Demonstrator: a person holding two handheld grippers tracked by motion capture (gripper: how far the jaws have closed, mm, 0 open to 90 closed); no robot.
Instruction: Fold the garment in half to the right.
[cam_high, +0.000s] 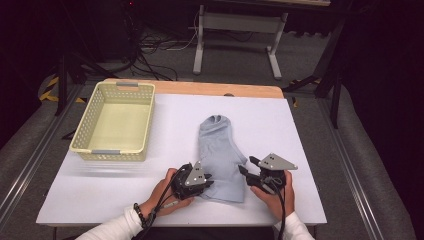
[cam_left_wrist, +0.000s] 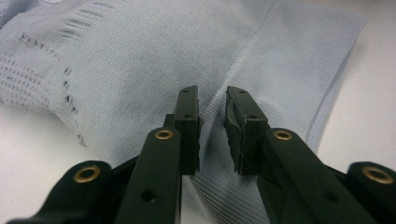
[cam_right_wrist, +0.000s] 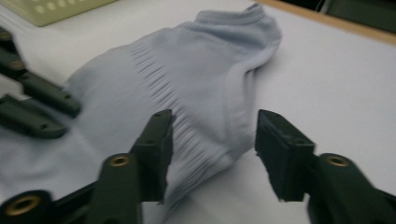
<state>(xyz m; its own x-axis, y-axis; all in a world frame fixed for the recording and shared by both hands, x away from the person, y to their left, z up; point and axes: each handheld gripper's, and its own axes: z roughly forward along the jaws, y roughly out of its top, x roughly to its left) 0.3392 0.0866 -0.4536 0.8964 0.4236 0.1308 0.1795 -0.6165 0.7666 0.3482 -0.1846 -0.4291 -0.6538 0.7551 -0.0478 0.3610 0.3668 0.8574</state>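
Pale-blue sock (seemingly flat) mid-table

**Basket, table and the room behind**

A pale yellow plastic basket with perforated walls and grey handle grips sits empty at the far left of the white tabletop, and its corner shows in the right gripper view. A strip of light wood edges the table's far side. Beyond it, on the grey floor, stand the white legs of another table, with a tangle of dark cables to their left. Yellow-and-black hazard tape marks the floor at far left.
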